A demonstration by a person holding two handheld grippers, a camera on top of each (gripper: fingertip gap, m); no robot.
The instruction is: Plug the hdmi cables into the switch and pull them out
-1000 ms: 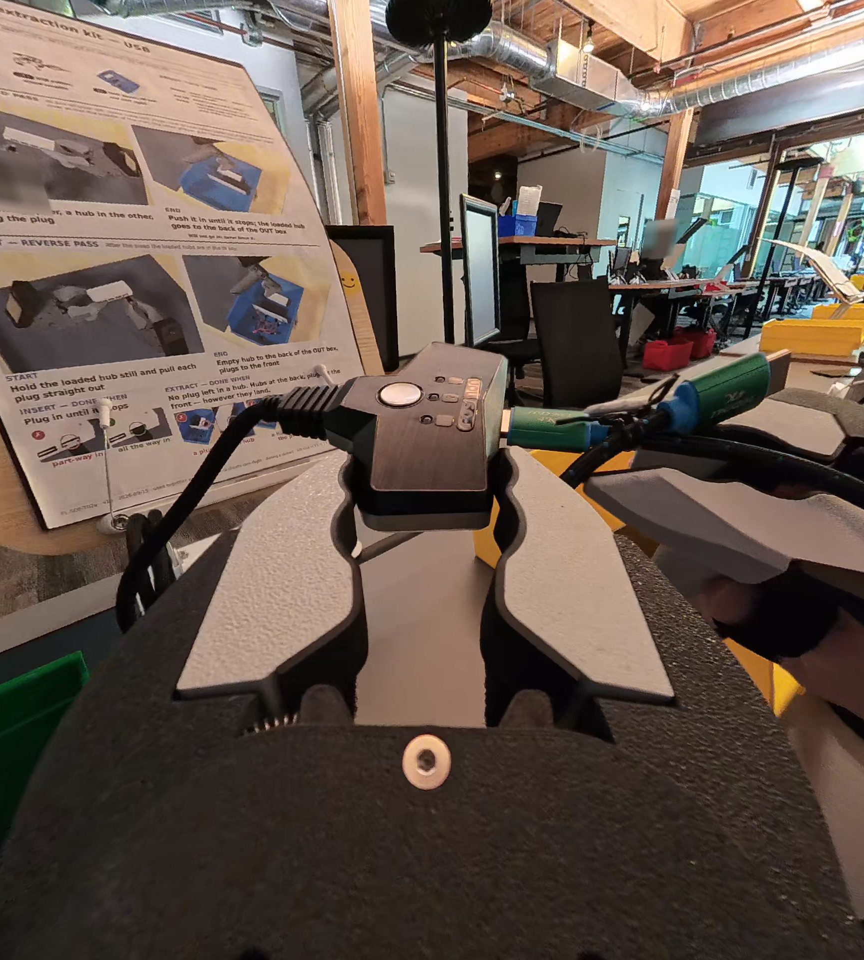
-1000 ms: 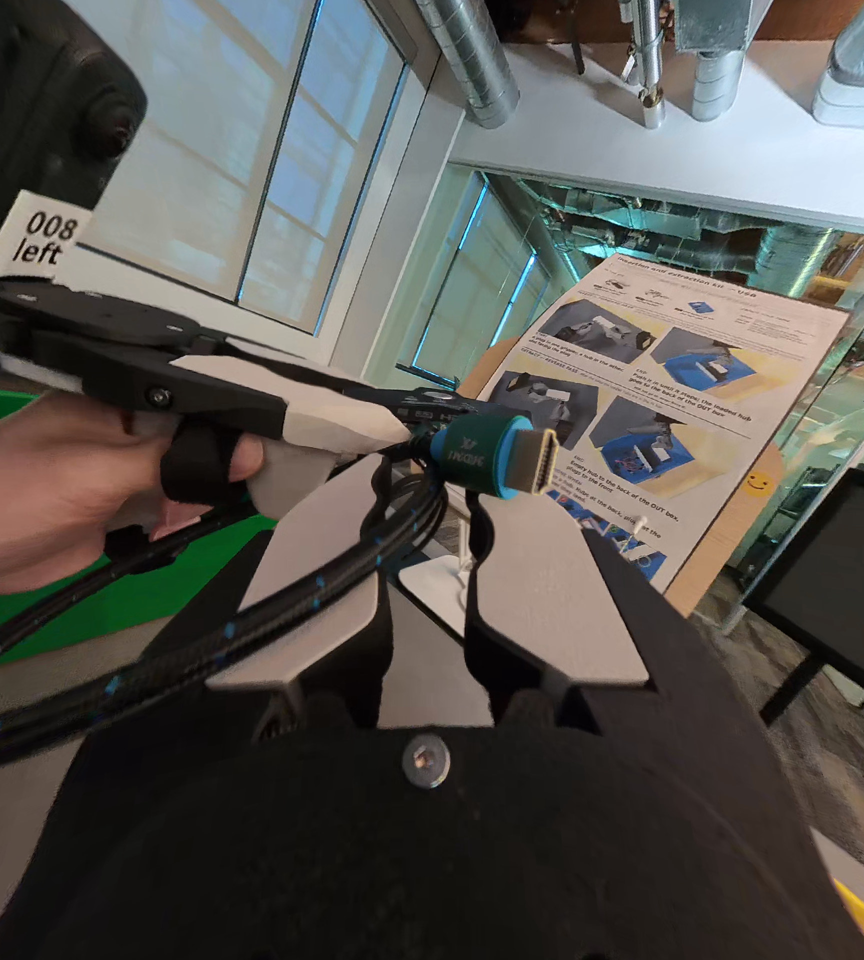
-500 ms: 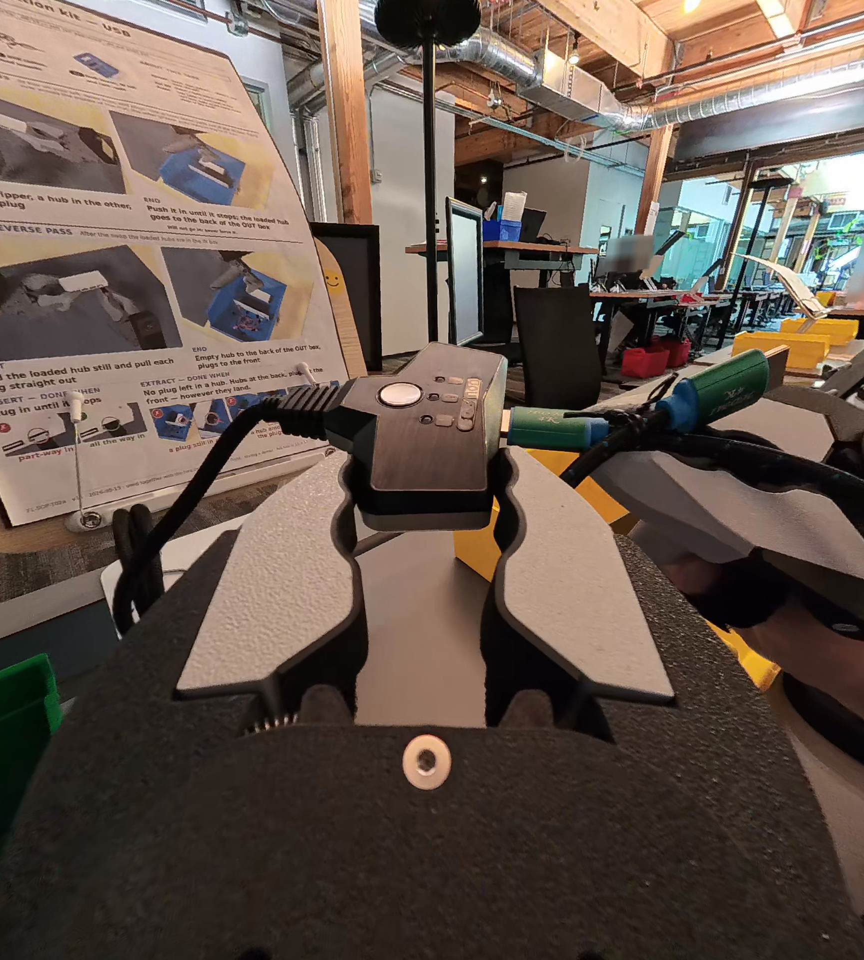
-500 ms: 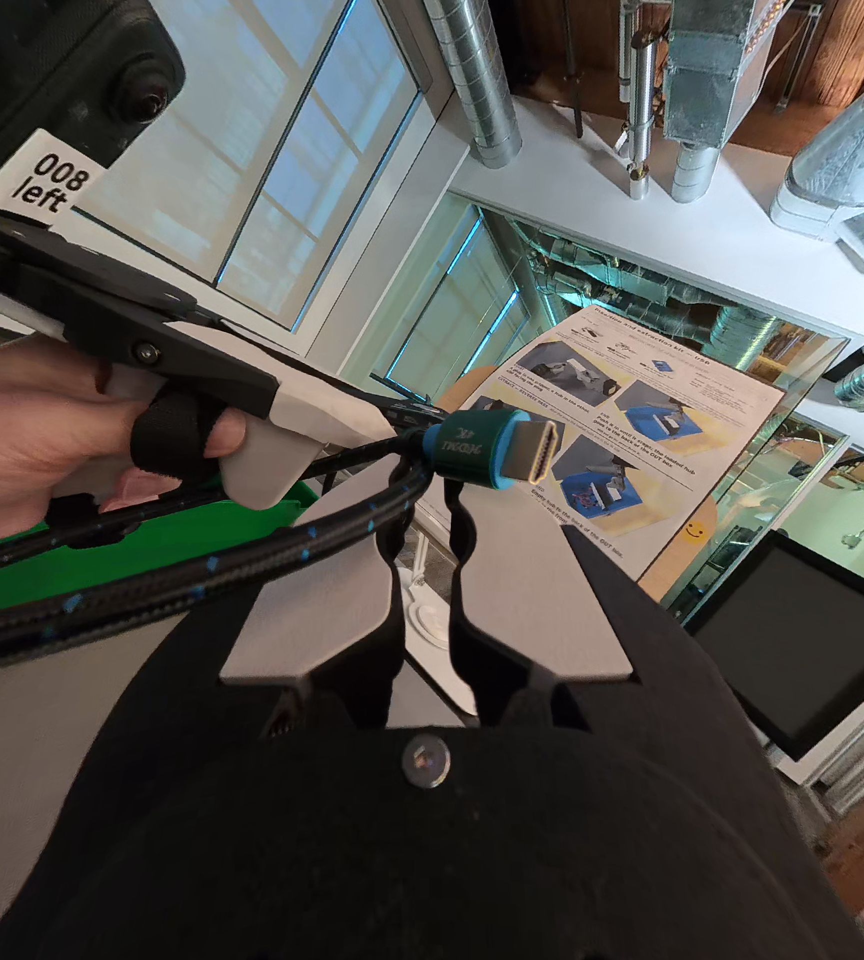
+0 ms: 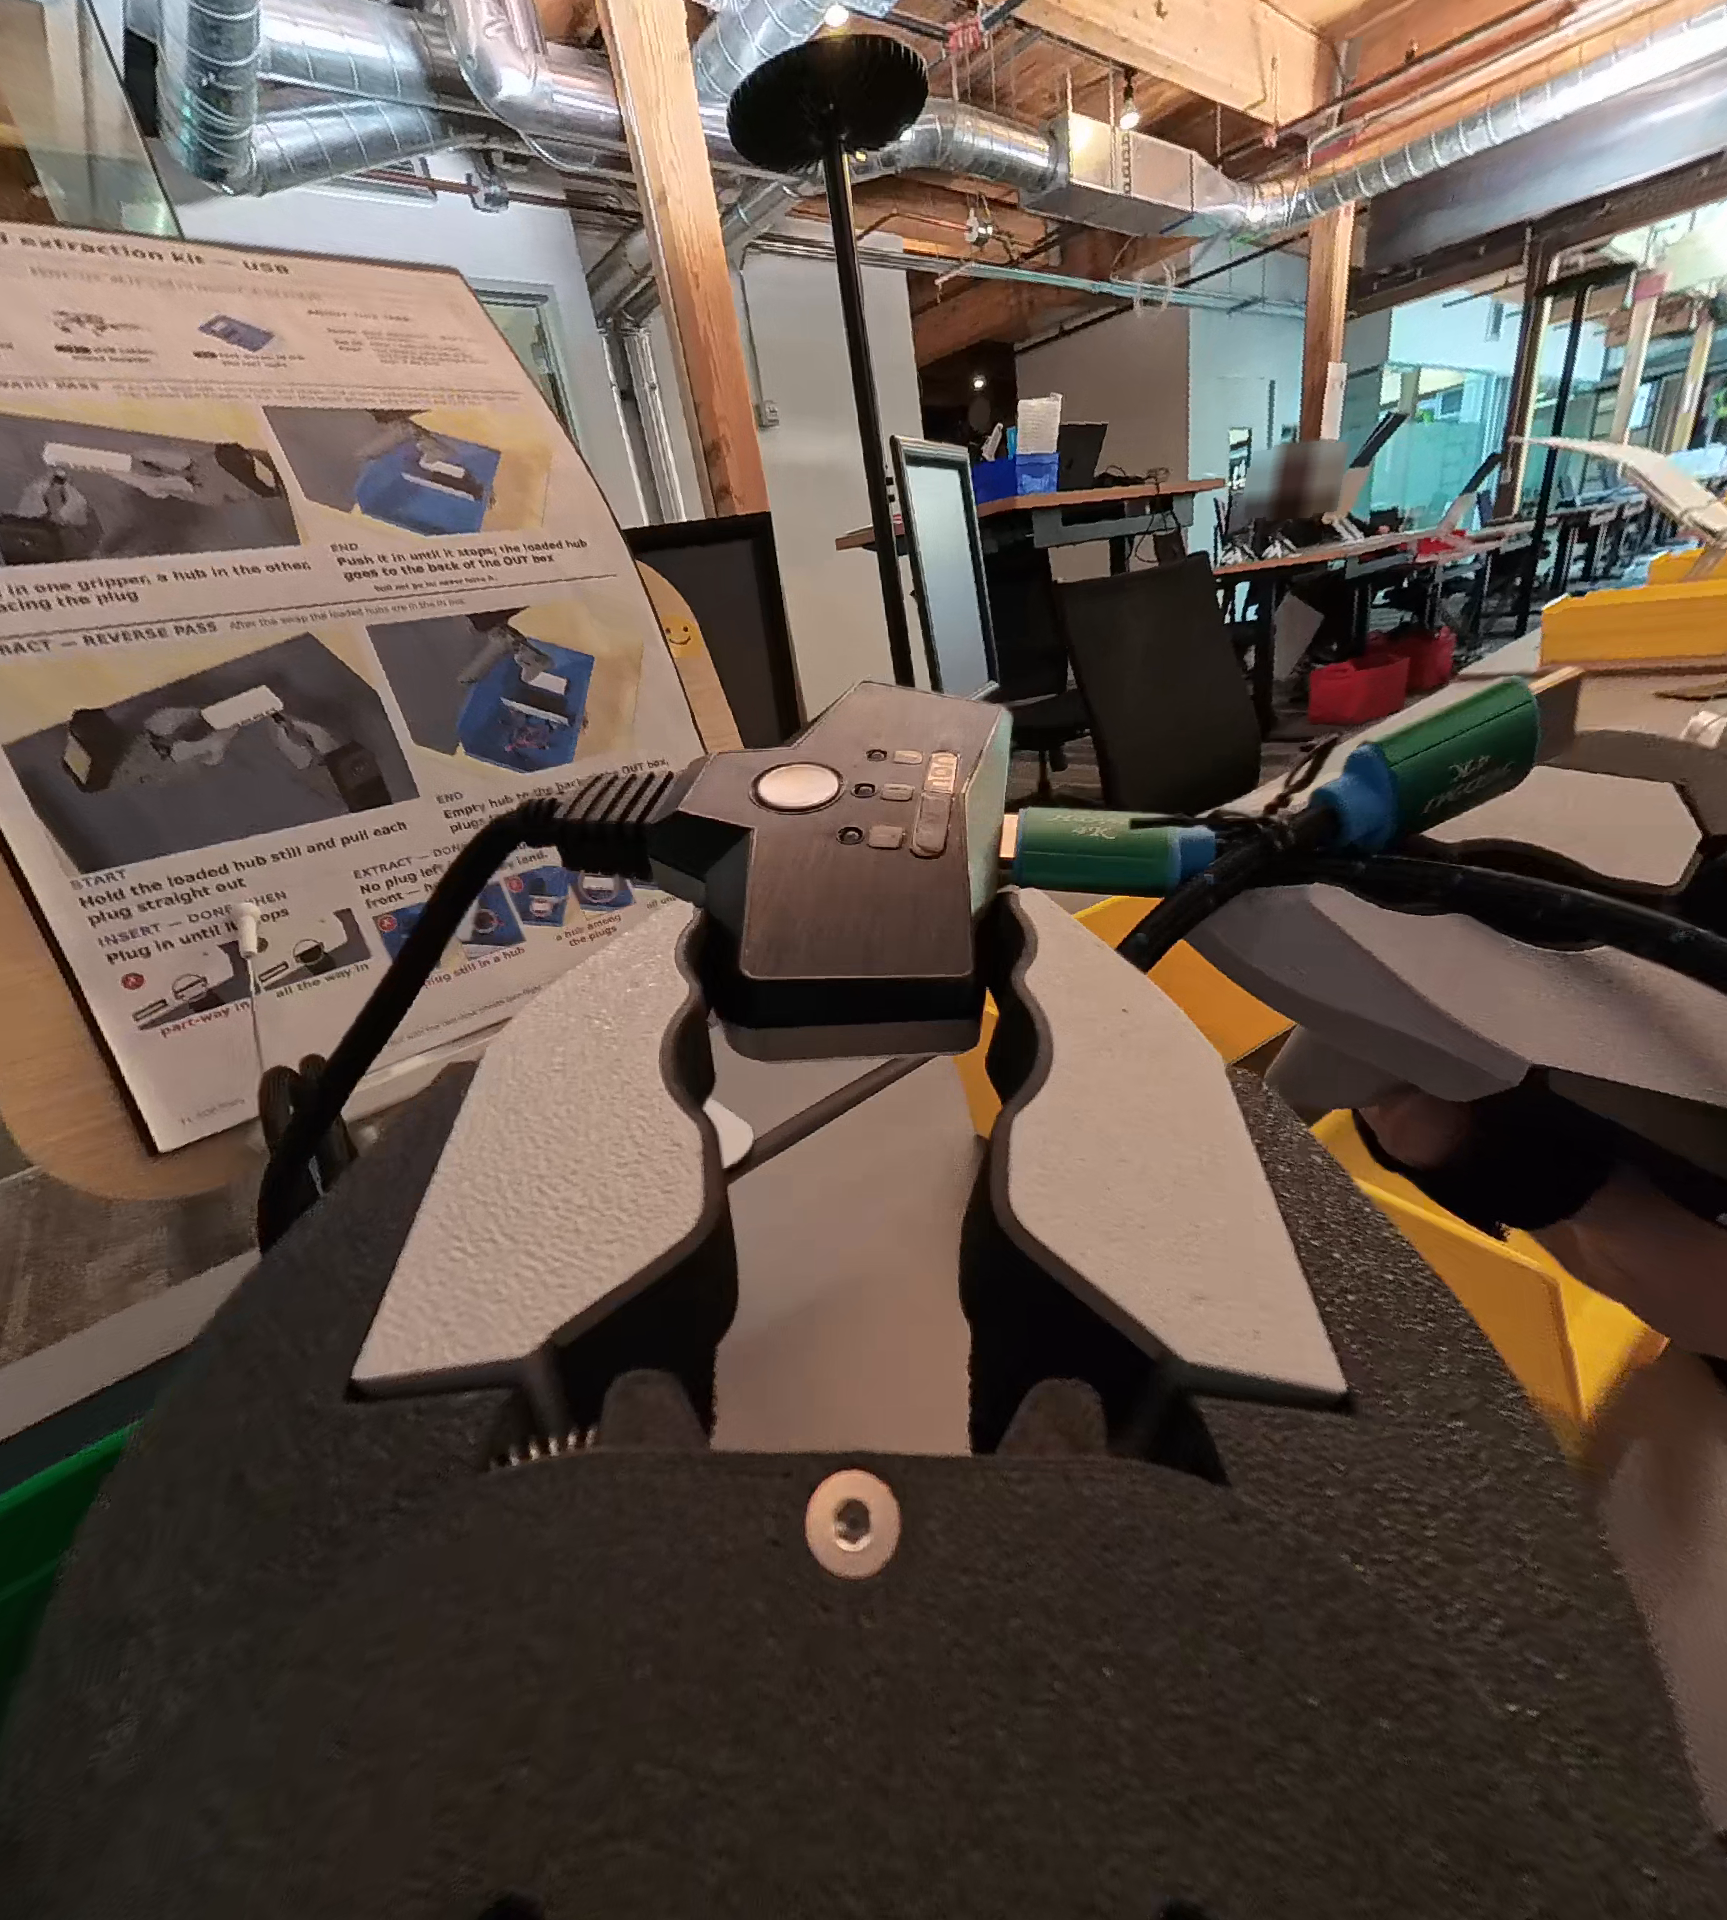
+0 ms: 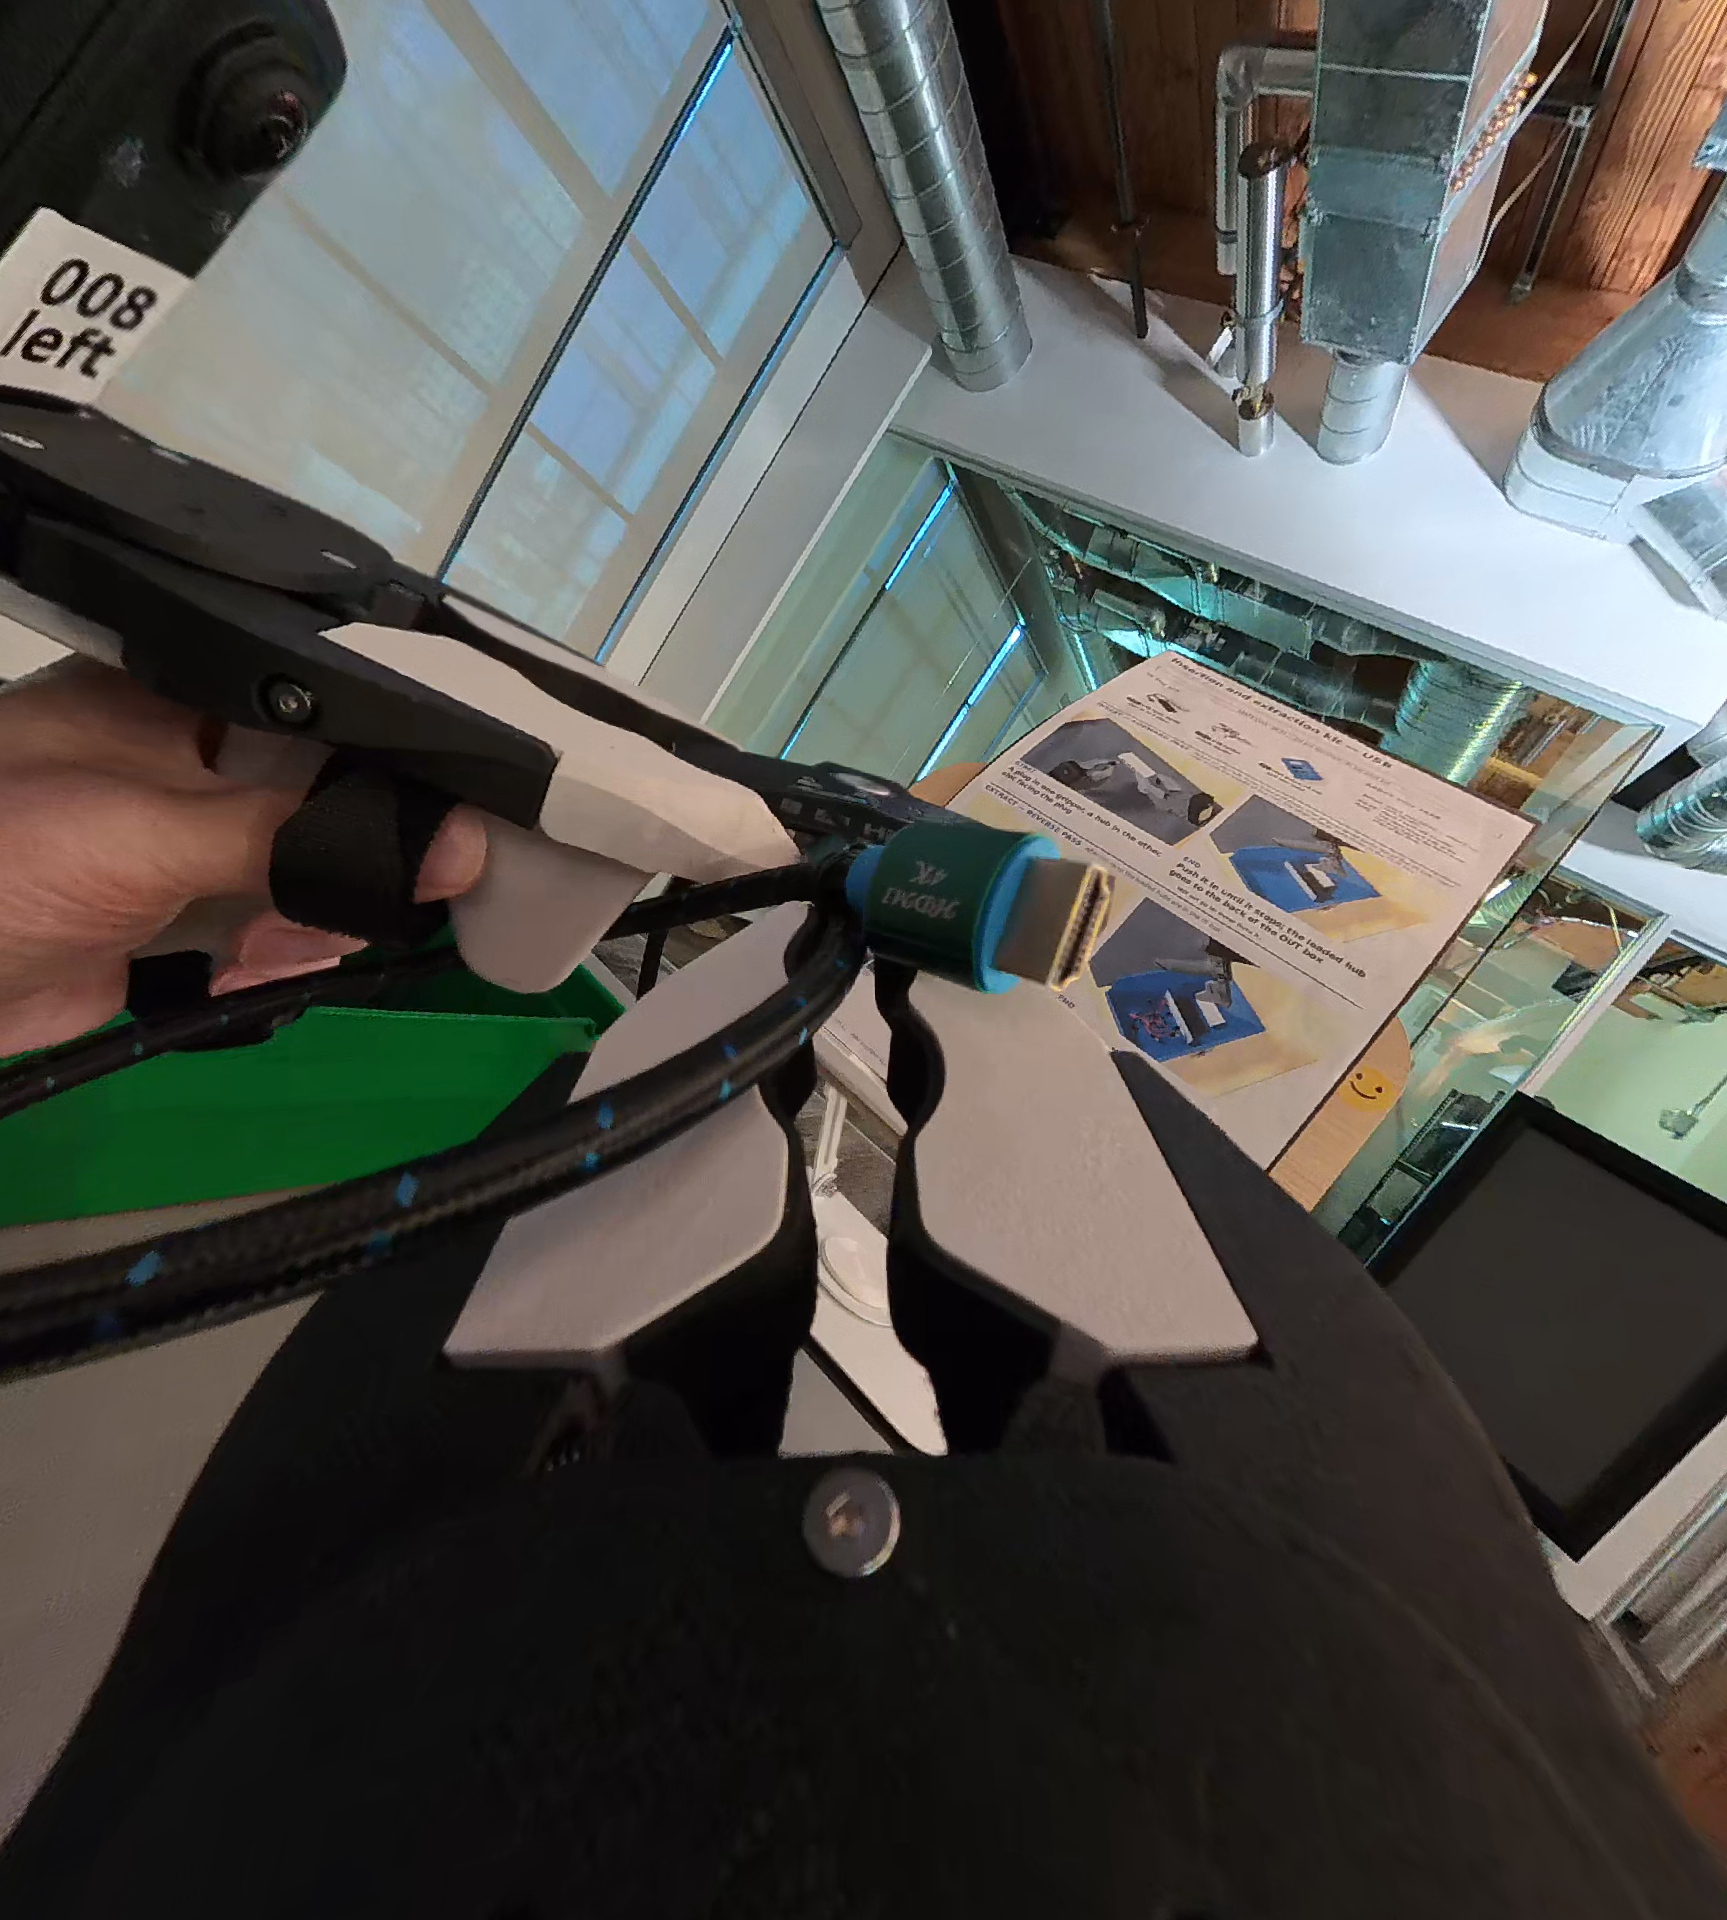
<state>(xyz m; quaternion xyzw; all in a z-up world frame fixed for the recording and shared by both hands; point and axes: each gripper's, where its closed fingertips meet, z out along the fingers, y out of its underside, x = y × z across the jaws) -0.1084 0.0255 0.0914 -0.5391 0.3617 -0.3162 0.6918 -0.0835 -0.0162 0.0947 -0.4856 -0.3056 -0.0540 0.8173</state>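
My left gripper [image 5: 854,992] clamps the black switch [image 5: 854,862], one plug [image 5: 1098,857] seated in its right side, while my right gripper [image 6: 864,971] pinches a free plug [image 6: 963,909] beside it, pointing away from its ports.

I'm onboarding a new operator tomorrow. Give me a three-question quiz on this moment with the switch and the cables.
1. True or false: the left hand-held gripper holds the switch.
2. What does the right hand-held gripper clamp? A) free plug B) green bin C) poster
3. Fill in: a second plug sits in the switch's ____ side, as the left wrist view shows it.

Key: 1 true. 2 A, the free plug, metal tip bare. 3 right.
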